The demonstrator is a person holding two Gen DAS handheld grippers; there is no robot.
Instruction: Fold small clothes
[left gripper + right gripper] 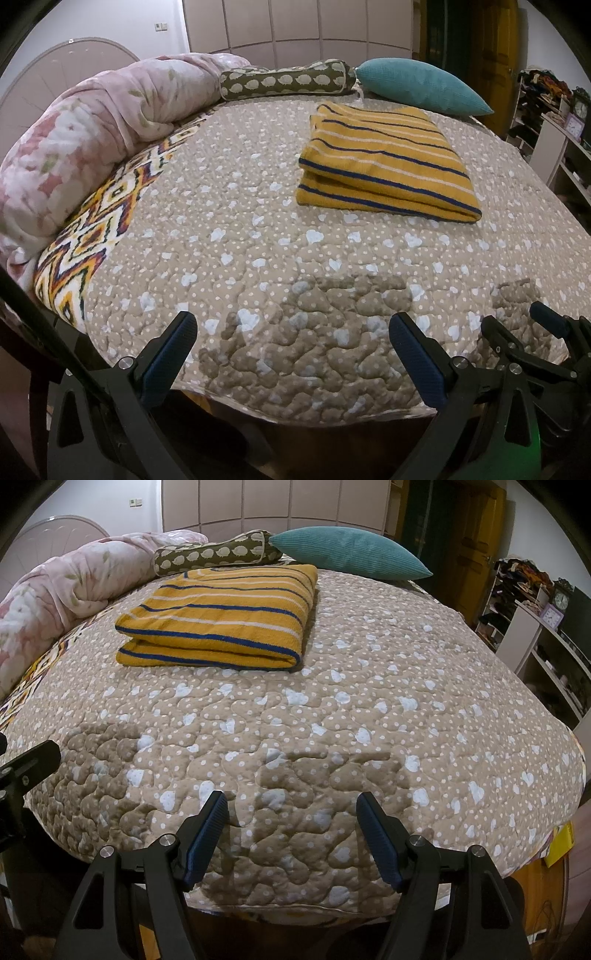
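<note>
A yellow garment with blue and white stripes (384, 162) (218, 620) lies folded into a thick rectangle on the beige quilted bed cover (258, 258) (369, 701), towards the far side. My left gripper (291, 325) hovers over the near edge of the bed, open, nothing between its blue pads. My right gripper (291, 805) stands likewise open and empty over the near edge. In the left wrist view the right gripper (517, 325) shows at the lower right. One left finger (33, 760) pokes in at the left of the right wrist view.
A rolled pink floral duvet (74, 147) lies along the left side over a zigzag-patterned sheet (92, 236). A brown bolster (288, 81) and a teal cushion (421, 85) sit at the far end. Shelves with a clock (561, 602) stand at the right.
</note>
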